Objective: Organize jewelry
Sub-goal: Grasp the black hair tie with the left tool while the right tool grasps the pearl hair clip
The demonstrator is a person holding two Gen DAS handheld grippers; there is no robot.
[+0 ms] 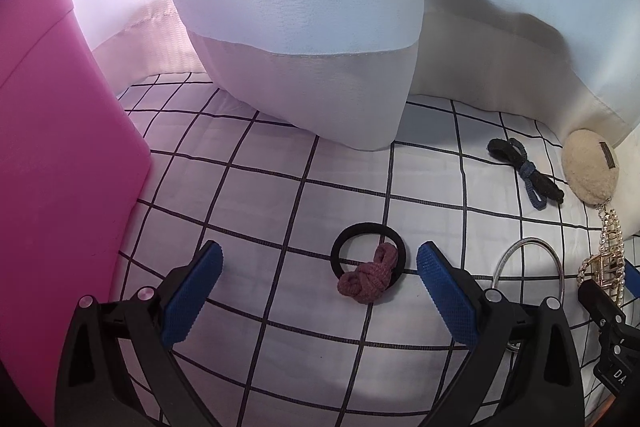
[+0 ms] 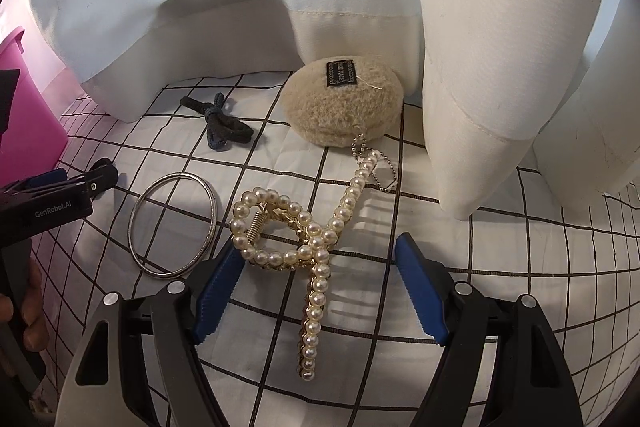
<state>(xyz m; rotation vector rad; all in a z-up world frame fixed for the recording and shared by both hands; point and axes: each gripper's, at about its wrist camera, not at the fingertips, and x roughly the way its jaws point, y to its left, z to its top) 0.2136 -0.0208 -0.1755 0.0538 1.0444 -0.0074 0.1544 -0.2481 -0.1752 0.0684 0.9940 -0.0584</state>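
The pink bin (image 1: 60, 147) runs off the left wrist view's edge.

A black elastic hair tie with a knotted mauve band (image 1: 366, 263) lies on the grid-checked white cloth (image 1: 280, 187), left of the thin silver bangle (image 2: 173, 225). The pearl-studded gold hair claw (image 2: 304, 239) lies right of the bangle, before the fluffy cream round pouch (image 2: 346, 105).

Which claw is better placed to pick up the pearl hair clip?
Right. The open right claw already straddles the pearl-studded gold hair clip on the checked cloth; the open left claw faces the black hair tie with a pink knot.
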